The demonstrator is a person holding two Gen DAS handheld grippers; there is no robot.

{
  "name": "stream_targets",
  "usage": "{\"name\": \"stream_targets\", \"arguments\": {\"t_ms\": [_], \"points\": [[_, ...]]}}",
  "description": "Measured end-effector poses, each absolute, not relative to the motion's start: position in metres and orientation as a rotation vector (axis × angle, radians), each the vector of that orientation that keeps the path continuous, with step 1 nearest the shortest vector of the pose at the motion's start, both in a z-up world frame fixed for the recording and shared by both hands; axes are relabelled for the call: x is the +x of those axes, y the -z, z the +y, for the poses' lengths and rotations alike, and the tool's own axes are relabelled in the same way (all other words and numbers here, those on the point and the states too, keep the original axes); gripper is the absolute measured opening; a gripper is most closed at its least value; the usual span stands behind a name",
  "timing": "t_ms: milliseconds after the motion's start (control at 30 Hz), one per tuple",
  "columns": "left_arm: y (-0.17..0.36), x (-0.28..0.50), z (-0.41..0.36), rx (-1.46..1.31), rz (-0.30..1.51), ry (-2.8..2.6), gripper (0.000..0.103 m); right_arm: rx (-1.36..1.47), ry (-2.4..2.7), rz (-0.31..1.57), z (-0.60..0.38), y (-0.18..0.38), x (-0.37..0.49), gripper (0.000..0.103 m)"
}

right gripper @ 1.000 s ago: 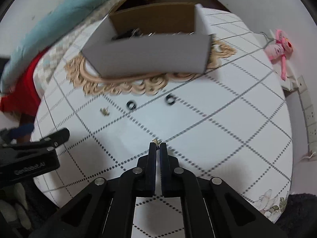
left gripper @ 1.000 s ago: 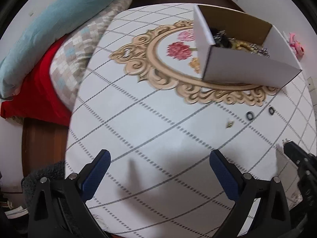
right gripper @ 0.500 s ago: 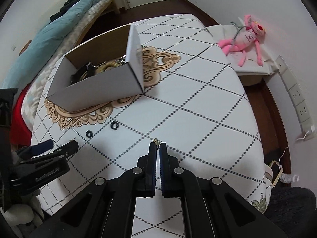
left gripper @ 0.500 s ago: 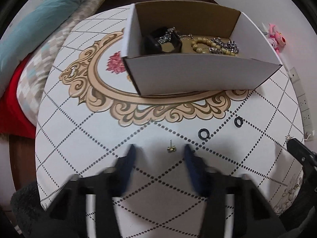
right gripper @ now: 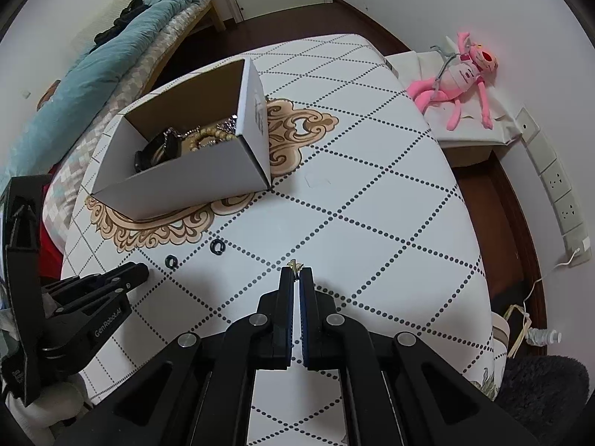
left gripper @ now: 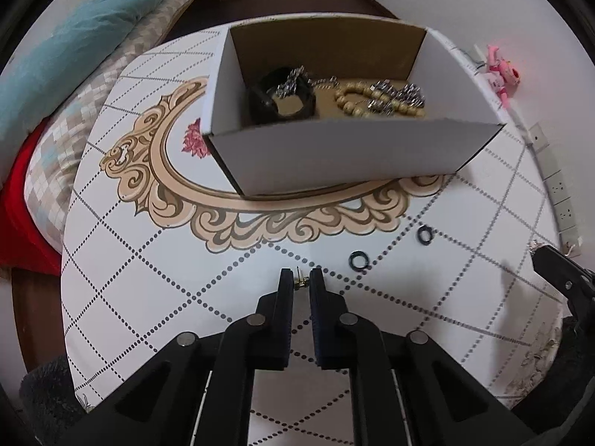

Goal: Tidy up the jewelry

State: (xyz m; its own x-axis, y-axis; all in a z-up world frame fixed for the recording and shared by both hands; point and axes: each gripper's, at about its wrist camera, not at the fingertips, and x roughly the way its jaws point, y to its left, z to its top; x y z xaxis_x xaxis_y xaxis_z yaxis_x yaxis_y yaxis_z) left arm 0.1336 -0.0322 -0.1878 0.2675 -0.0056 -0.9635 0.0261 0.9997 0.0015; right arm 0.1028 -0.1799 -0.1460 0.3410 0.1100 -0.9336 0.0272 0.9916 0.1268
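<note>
- The left tongs (left gripper: pixel 301 281) are squeezed in close on a tiny gold earring (left gripper: pixel 299 281). The earring sits between the tips, low over the white table (left gripper: pixel 156 290).
- The right tongs (right gripper: pixel 296 274) are shut tight on a second tiny gold earring (right gripper: pixel 295 265), which pokes out past the tips.
- So there are two gold earrings, one in each pair of tongs.
- Two small black rings lie on the table. One ring (left gripper: pixel 359 261) is just beside the left tongs, and the other ring (left gripper: pixel 425 234) is a bit farther off. They lie apart from each other.
- One white box (left gripper: pixel 346 156) stands on the gold swirl picture in the middle of the table, past the rings.
- The left view looks down into the box. It shows one black bangle (left gripper: pixel 280 98), one string of tan beads (left gripper: pixel 375 102) and silver chains (left gripper: pixel 396 94) mixed in with the beads. I cannot count the chains.
- The right view shows the box from its corner, so most of the things inside are hidden.
- Only the right view shows the whole pink toy (right gripper: pixel 459 78) on a cloth by the wall, and the white plugs on the wall.
- Both views show the blue blanket (left gripper: pixel 70 48) on the bed.
</note>
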Motion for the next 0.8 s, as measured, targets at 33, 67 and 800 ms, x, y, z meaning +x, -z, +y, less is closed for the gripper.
{"name": "stream_targets", "arguments": {"t_ms": [33,67,800], "points": [[0.182,0.132,-0.033,0.011,1.291,0.029,0.006,0.13,-0.058,1.219,-0.18,0.144,0.103,0.003],[0.175,0.132,-0.03,0.0,1.28,0.038,0.006,0.136,-0.065,1.213,-0.18,0.139,0.103,0.003],[0.109,0.245,0.002,-0.108,1.267,0.02,0.053,0.097,-0.249,1.294,-0.121,0.109,0.252,0.006]]}}
